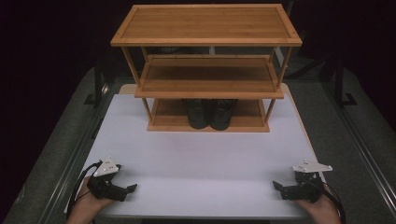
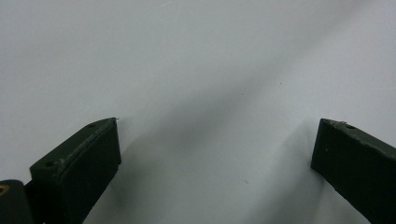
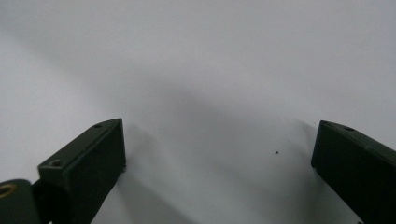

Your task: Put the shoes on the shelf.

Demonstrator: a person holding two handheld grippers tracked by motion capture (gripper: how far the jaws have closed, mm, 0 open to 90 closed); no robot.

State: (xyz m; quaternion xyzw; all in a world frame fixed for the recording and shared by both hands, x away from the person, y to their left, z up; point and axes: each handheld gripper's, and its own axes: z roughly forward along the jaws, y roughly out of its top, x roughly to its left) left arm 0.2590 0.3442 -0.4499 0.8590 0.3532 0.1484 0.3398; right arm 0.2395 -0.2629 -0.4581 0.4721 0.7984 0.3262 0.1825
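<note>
The left gripper [image 1: 132, 188] and the right gripper [image 1: 277, 186] are held wide and empty, low over the near corners of the white counter [image 1: 201, 154], well apart from the black shoes [image 1: 209, 114] that are set on the bottom board of the wooden rack [image 1: 205, 42] at the far side.

Open white table [image 1: 196, 158] between the 2 tools and shelf rack [image 1: 205, 70]; boots [image 1: 210, 114] blocking bottom tier.
</note>
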